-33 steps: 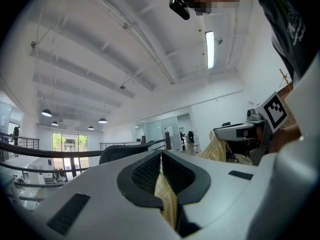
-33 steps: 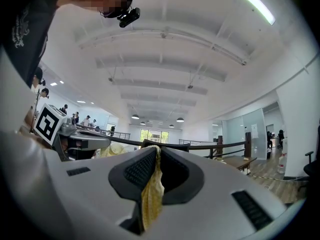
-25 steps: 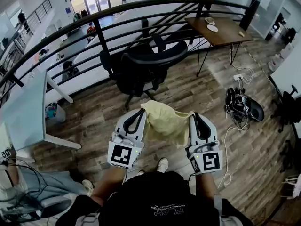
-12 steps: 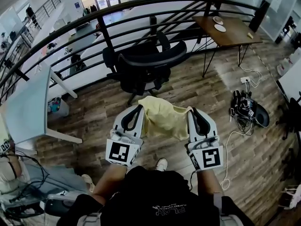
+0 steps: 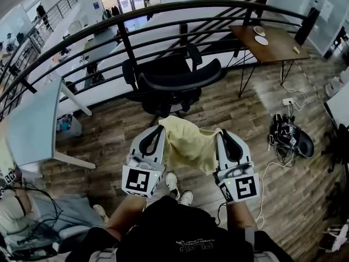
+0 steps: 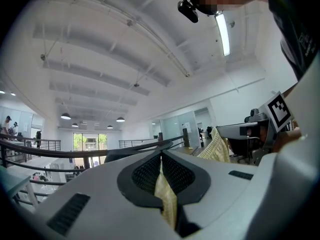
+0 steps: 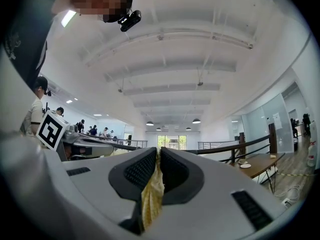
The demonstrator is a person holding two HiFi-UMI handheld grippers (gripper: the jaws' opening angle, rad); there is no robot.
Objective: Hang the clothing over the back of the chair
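A pale yellow garment [image 5: 188, 142] hangs stretched between my two grippers in the head view. My left gripper [image 5: 161, 127] is shut on its left edge, and the cloth [image 6: 165, 196] shows pinched between the dark pads in the left gripper view. My right gripper [image 5: 221, 132] is shut on the right edge, with the fabric [image 7: 151, 191] squeezed between its pads. A black office chair [image 5: 172, 83] stands just ahead of the garment, its curved back [image 5: 182, 78] facing me. Both grippers point roughly level towards it.
A black metal railing [image 5: 125, 42] runs behind the chair. A white desk [image 5: 32, 127] stands at the left and a wooden table [image 5: 272, 37] with plates at the back right. Cables and bags [image 5: 289, 138] lie on the wood floor at right. The person's shoes [image 5: 177, 187] show below.
Both grippers have carried the garment forward, and the chair now lies closer. The grip on the cloth is unchanged.
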